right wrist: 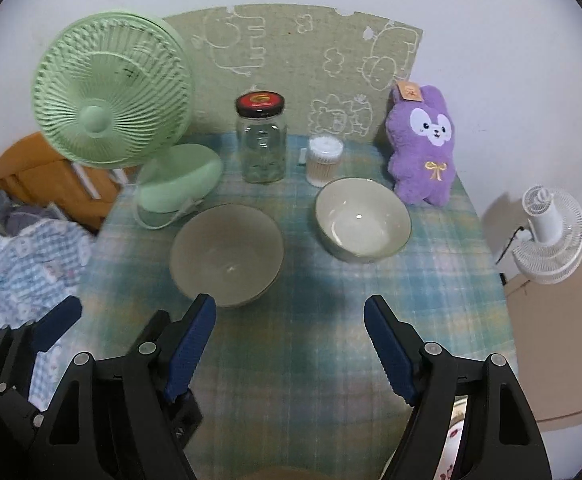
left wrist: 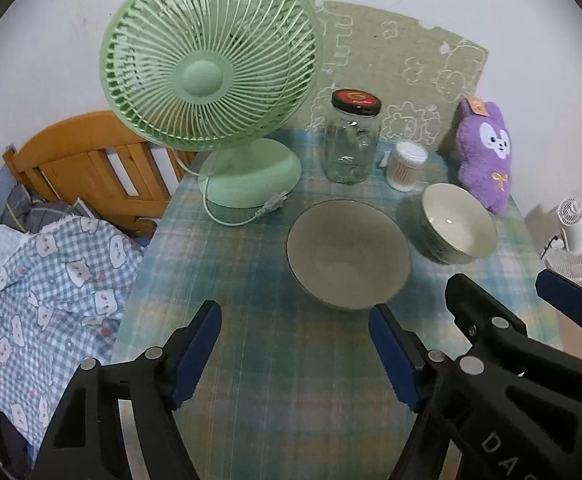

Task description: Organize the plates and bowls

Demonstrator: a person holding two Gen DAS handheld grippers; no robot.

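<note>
In the left wrist view, the left gripper (left wrist: 293,344) filled the lower part of the frame, its blue-padded jaws standing apart with only plaid tablecloth (left wrist: 291,380) between them. Just above the jaws, at centre, sat the grey bowl (left wrist: 347,254), upright and empty. To its right, near but apart, a cream bowl (left wrist: 457,224) stood with a dark patterned outside. Behind them, a lidded glass jar (left wrist: 350,140) and a tub of cotton swabs (left wrist: 405,166) stood side by side. A green desk fan (left wrist: 211,64) rose at upper left, its plug lying on the cloth. A purple plush rabbit (left wrist: 485,152) leaned at the right edge. The right gripper (left wrist: 499,296) entered from the lower right, jaws apart. A checked blanket (left wrist: 51,280) lay at lower left.

In the right wrist view, the right gripper (right wrist: 289,344) sat low in the frame, jaws wide and empty. The grey bowl (right wrist: 227,254) lay left of centre, its near rim just above the left blue pad. The cream bowl (right wrist: 363,220) stood right of centre, below the plush rabbit (right wrist: 421,144). The glass jar (right wrist: 261,140) and cotton swabs (right wrist: 324,160) stood behind the bowls, the green desk fan (right wrist: 111,92) at upper left. A white fan (right wrist: 551,236) showed at far right, off the table.
</note>
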